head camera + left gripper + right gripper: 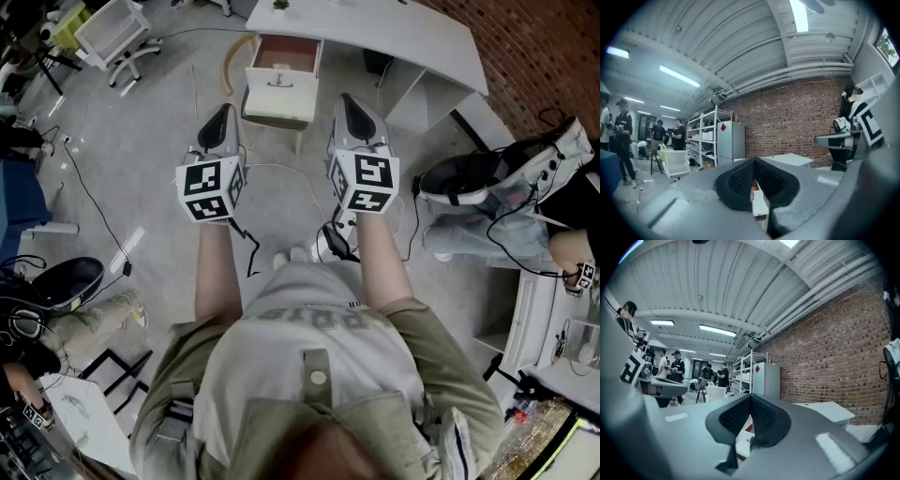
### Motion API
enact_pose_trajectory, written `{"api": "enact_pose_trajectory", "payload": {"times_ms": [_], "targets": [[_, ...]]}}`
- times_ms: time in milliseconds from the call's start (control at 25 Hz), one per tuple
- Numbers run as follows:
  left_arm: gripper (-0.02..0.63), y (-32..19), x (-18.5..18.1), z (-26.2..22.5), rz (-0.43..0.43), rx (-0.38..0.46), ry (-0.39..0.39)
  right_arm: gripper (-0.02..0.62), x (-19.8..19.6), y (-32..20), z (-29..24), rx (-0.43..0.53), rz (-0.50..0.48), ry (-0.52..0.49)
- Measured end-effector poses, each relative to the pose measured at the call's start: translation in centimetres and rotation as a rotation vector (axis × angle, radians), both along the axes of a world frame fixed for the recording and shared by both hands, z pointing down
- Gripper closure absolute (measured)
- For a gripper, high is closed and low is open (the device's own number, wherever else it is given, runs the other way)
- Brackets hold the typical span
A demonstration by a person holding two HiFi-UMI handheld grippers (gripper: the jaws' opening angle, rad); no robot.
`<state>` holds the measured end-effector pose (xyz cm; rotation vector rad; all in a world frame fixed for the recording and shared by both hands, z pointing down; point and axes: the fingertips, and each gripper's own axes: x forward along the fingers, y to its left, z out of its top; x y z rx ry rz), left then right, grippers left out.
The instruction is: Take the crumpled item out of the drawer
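Left tool (223,112) and right tool (345,101) sit pressed together, empty, far from the open drawer (279,92) whose crumpled item I can't see, so I'd step closer before spreading one.

Even overhead strip lights (679,76); fisheye vignette in gripper views; foreground soft.

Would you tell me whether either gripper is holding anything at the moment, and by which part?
Nothing is held. The left gripper and the right gripper both have their jaws shut together, empty, short of the open drawer.
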<state>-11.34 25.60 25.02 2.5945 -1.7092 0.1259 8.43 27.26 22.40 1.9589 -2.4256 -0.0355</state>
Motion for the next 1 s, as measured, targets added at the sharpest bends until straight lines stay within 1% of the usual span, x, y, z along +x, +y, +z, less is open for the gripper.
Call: {"api": "enact_pose_trajectory", "payload": {"times_ms": [240,520,600,720,760,800,840,880,920,1000], "targets": [[0.598,-2.9,2.4,0.0,-0.002,-0.01,-0.013,0.595,2.2,-2.9,0.1,-0.005,-0.011,-0.005],[0.598,-1.6,2.2,0.2,-0.001,-0.009,-0.028,0.595,1.7,-1.6,0.3,-0.002,-0.023,-0.005],[0.598,-1.3,2.1,0.1,-0.008,-0.003,-0.03,0.595,2.0,-1.4,0.4,0.001,-0.027,-0.039],[0.598,-1.5,1.9,-0.2,-0.038,0.017,-0.015,0.588,2.9,-1.7,0.4,0.021,-0.052,-0.169],[0.513,-1.6,1.8,-0.4,-0.046,0.026,-0.003,0.491,3.0,-1.8,0.4,0.027,-0.075,-0.204],[0.38,-1.8,1.7,-0.6,-0.049,0.034,0.009,0.344,3.1,-2.0,0.4,0.035,-0.099,-0.227],[0.275,-2.1,1.7,-0.8,-0.05,0.041,0.018,0.264,3.3,-2.2,0.4,0.044,-0.111,-0.24],[0.261,-2.4,1.6,-1.0,-0.052,0.047,0.022,0.224,3.6,-2.6,0.5,0.052,-0.108,-0.244],[0.246,-2.8,1.5,-1.0,-0.056,0.049,0.02,0.202,4.0,-3.0,0.7,0.054,-0.098,-0.239],[0.233,-3.6,1.4,-0.6,-0.064,0.041,0.01,0.187,4.4,-3.8,1.4,0.043,-0.08,-0.228]]}}
